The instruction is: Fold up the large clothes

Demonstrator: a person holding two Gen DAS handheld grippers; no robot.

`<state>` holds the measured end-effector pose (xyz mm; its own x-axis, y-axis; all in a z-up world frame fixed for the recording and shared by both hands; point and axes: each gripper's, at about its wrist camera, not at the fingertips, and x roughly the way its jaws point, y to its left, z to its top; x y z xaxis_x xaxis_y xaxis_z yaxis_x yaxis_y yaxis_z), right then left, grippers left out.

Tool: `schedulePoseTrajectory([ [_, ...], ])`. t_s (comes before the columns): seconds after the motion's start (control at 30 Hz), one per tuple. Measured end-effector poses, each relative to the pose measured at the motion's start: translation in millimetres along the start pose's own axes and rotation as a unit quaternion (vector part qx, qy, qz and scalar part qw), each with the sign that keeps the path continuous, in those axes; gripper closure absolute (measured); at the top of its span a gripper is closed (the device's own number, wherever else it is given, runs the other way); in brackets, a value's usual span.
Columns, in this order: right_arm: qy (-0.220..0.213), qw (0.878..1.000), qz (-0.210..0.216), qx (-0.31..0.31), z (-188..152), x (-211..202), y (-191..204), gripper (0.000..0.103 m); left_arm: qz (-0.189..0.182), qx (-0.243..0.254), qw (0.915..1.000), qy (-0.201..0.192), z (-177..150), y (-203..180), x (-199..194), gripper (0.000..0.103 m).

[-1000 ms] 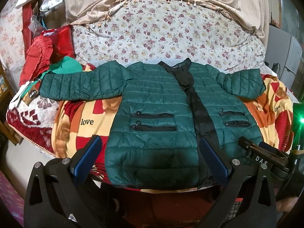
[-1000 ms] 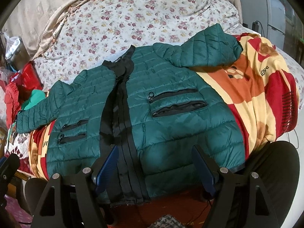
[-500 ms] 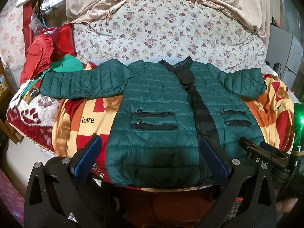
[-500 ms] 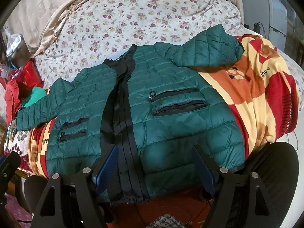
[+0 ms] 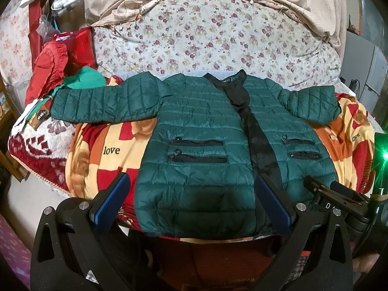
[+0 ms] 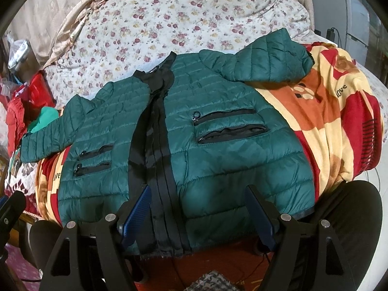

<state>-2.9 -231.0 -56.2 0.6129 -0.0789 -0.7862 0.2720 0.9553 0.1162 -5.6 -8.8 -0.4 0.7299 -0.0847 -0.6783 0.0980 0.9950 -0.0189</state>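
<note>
Both tongs, left [image 5: 191,201] and right [image 6: 197,212], hang wide and empty over the hem of the green jacket [image 5: 201,140] spread flat on the bed [image 5: 194,36], so pinch a sleeve cuff cleanly first and fold it inward across the chest.

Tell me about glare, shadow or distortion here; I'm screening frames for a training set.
Left wrist view: green flare at the right edge, the left gripper shading the jacket hem, fisheye bending the bed edge. Right wrist view: no glare, similar bending, the jacket sharp, dark corners.
</note>
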Motion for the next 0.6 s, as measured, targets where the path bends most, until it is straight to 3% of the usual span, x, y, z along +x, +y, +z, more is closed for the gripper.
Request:
schedulePoseTrajectory([
  [0.37, 0.018, 1.0, 0.002, -0.002, 0, 12, 1, 0.027, 0.024, -0.026, 0.9992, 0.018, 4, 17, 22, 0.0],
  [0.6, -0.002, 1.0, -0.004, -0.023, 20, 11, 7, 0.026, 0.061, -0.027, 0.9976, 0.018, 9, 41, 38, 0.0],
])
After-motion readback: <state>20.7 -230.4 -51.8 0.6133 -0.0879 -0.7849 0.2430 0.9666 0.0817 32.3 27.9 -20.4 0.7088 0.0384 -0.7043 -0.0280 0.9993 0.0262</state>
